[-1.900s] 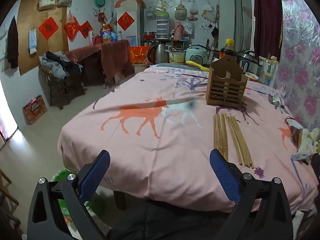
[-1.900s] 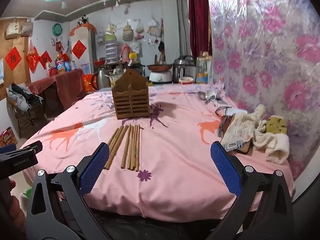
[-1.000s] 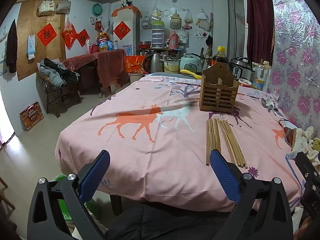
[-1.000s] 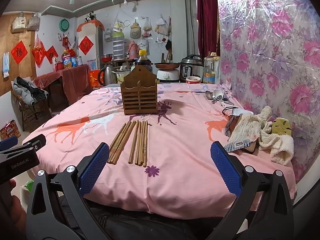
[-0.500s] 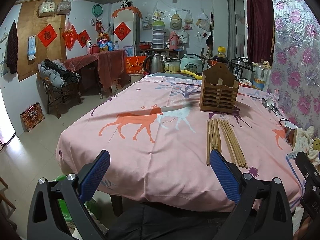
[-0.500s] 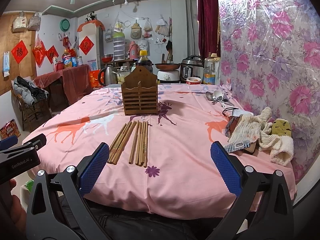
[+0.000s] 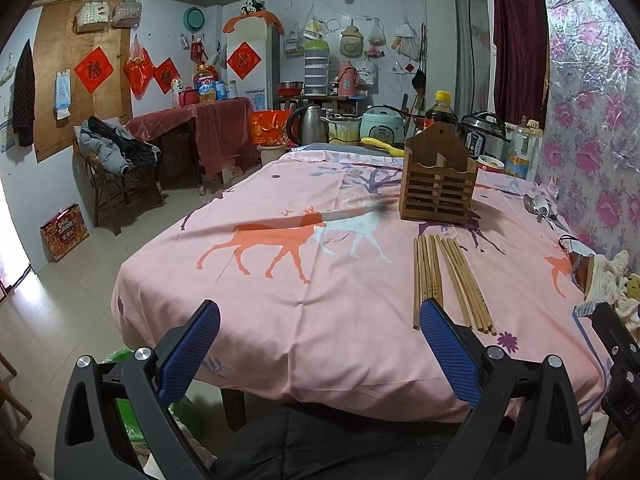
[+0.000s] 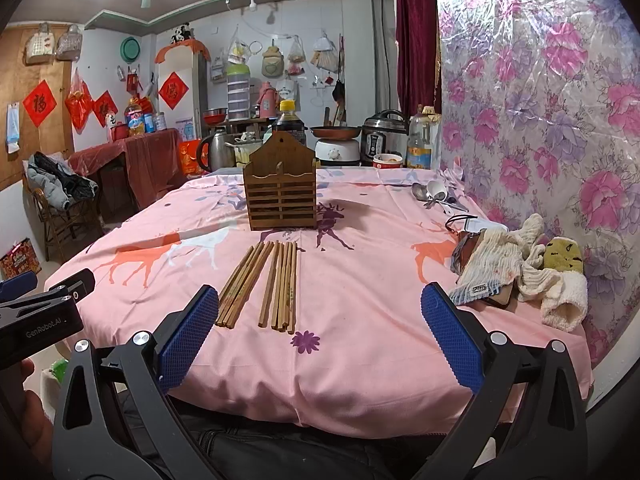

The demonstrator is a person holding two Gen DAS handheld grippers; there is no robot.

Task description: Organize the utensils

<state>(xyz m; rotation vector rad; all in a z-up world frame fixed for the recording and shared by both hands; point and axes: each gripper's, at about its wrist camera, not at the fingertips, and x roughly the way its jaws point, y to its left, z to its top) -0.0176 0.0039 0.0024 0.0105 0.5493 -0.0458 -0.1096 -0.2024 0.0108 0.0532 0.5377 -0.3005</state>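
Just beyond the open right gripper [image 8: 319,330] lie the chopsticks [image 8: 264,282].

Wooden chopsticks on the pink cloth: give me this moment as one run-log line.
left gripper: open, empty | right gripper: open, empty | brown wooden chopsticks: flat, two bundles | slatted wooden utensil holder: upright behind them | phase: pre-grasp

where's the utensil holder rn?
The holder stands upright mid-table in the right wrist view, just beyond the far ends of the chopsticks, with spoons off to its right.
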